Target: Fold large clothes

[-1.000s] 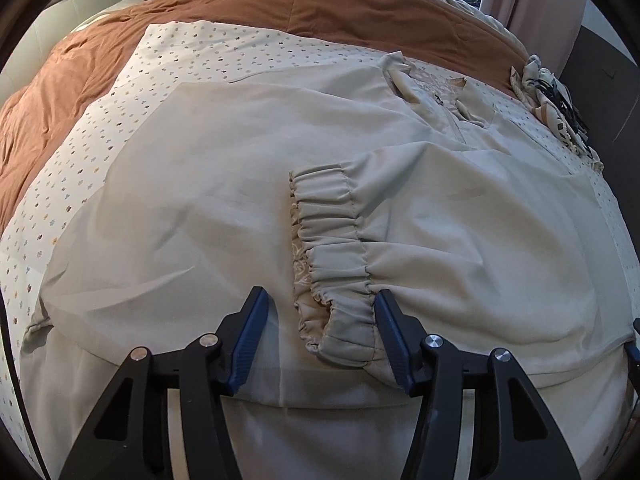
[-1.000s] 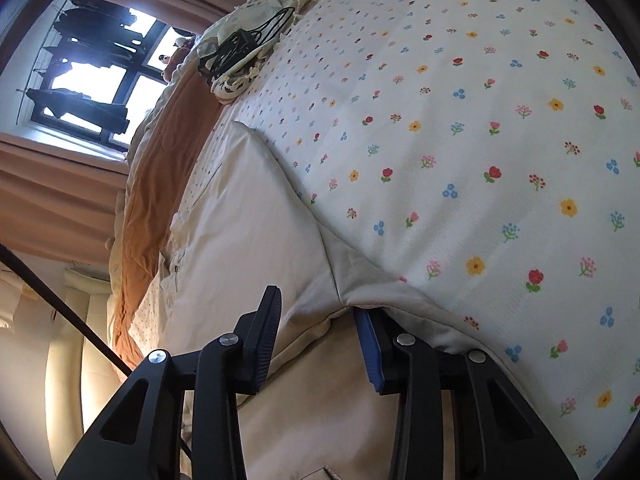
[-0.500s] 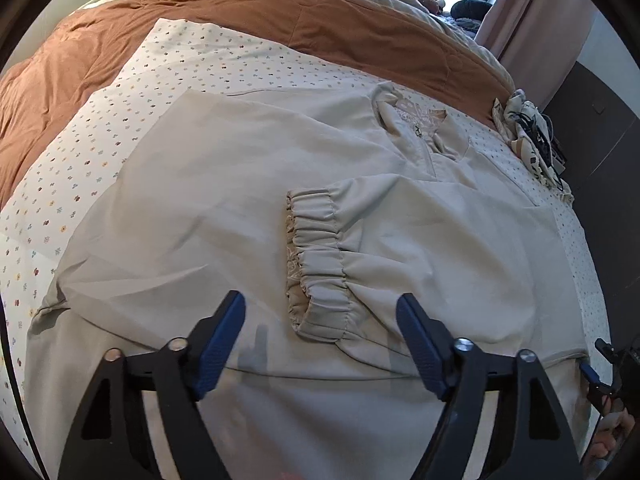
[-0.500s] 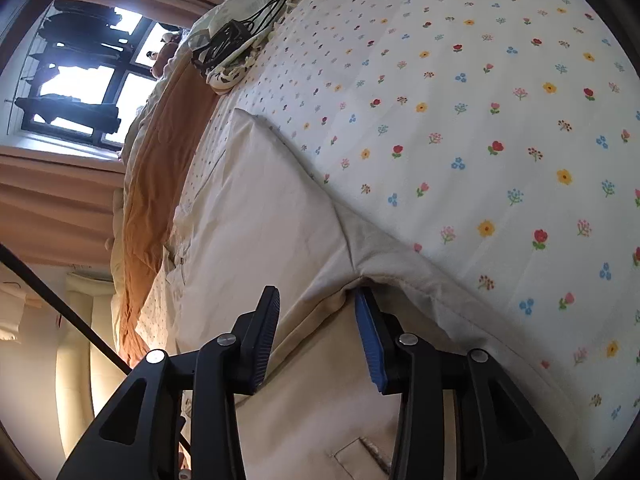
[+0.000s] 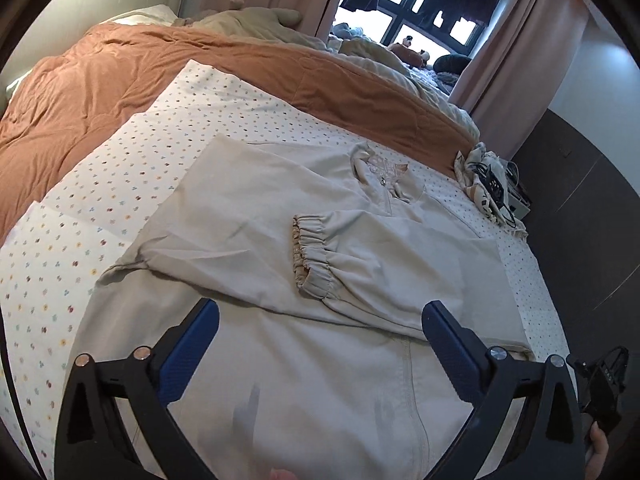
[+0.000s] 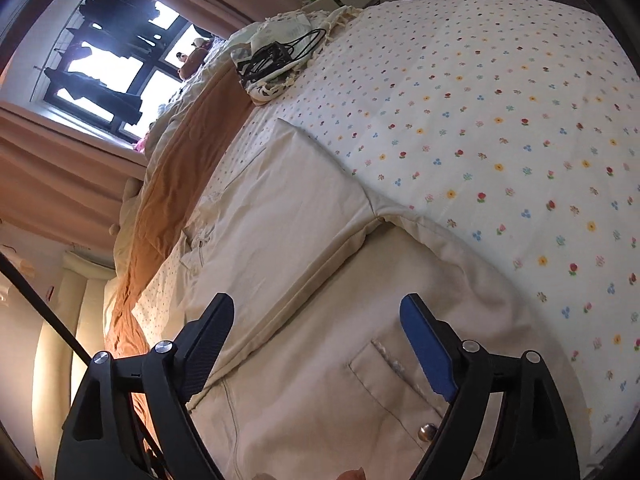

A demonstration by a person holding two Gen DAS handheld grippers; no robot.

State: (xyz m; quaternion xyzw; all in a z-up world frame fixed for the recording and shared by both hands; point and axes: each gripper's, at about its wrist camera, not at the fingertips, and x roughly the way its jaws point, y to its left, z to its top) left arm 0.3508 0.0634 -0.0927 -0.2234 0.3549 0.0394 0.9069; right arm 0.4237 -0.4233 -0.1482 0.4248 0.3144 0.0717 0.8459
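A pale beige jacket lies spread flat on the bed, over a white sheet dotted with small flowers. One sleeve is folded across the chest, its gathered elastic cuff resting near the zip below the collar. A flap pocket with a metal snap shows on the front. The left gripper hangs above the jacket, jaws opening wide with nothing between them. The right gripper also opens, clear of the cloth.
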